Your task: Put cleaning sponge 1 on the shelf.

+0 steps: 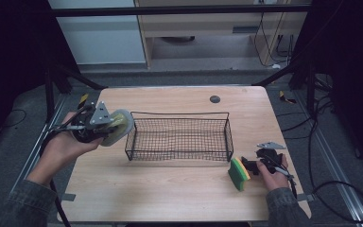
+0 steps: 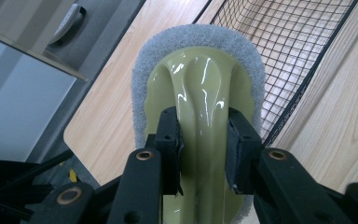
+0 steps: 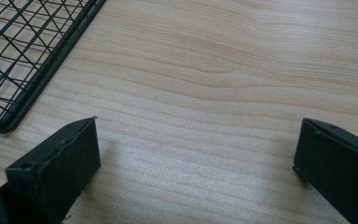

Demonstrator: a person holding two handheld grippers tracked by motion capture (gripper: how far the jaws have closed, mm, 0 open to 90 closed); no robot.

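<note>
A scrubber (image 1: 121, 124) with a pale yellow-green glossy handle (image 2: 200, 84) and a grey-white pad hangs above the table's left edge, just left of the black wire basket (image 1: 179, 114). My left gripper (image 1: 105, 130) is shut on that handle, and its pads (image 2: 171, 140) press both sides of it. A green and yellow sponge (image 1: 238, 174) stands on edge on the wood right at the front of my right gripper (image 1: 246, 166). In the right gripper view my right gripper (image 3: 196, 158) is open, with bare wood between its fingers.
The wire basket (image 2: 289, 56) has nothing in it and sits mid-table; its corner (image 3: 9, 84) lies close to the right gripper. A small black round cap (image 1: 214, 99) sits at the far side of the wooden table (image 1: 170, 194). Black frame bars and cables surround the table.
</note>
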